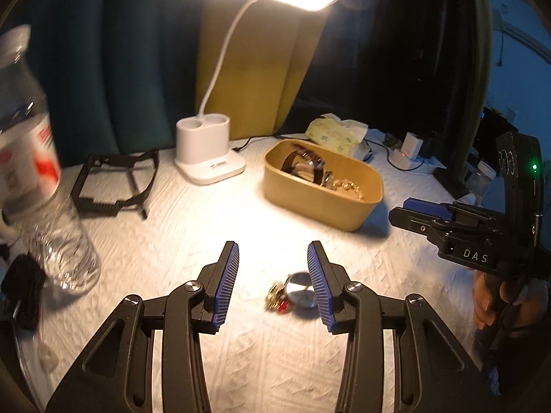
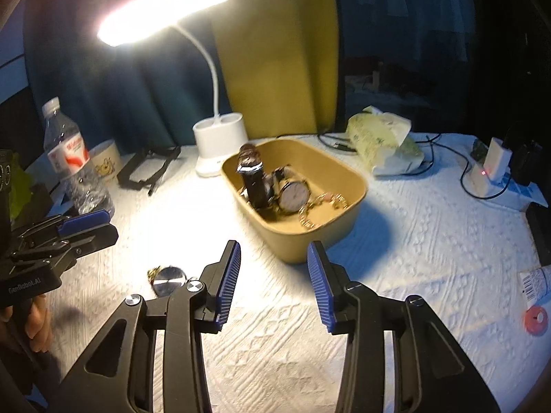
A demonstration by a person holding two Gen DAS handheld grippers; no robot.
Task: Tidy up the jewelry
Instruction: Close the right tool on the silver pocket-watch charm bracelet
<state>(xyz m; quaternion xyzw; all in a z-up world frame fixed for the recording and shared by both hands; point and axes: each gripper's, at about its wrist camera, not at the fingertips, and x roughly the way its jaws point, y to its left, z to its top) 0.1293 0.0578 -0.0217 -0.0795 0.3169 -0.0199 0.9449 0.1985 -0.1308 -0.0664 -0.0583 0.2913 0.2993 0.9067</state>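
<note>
My left fingers (image 1: 273, 284) and right fingers (image 2: 273, 284) gape wide, empty, ribbed blue pads over the quilted white surface (image 1: 275, 361), round watch (image 1: 303, 294) just beside my left pad, tan tray (image 2: 344, 230) beyond.

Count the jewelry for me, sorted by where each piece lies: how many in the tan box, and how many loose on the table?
In the tan box: 3 – a brown-strap watch, a round-faced watch, a gold chain.
Loose on the table: 2 – a round silver piece, a small gold trinket with a red stone.
Total: 5, as far as the blur allows.
</note>
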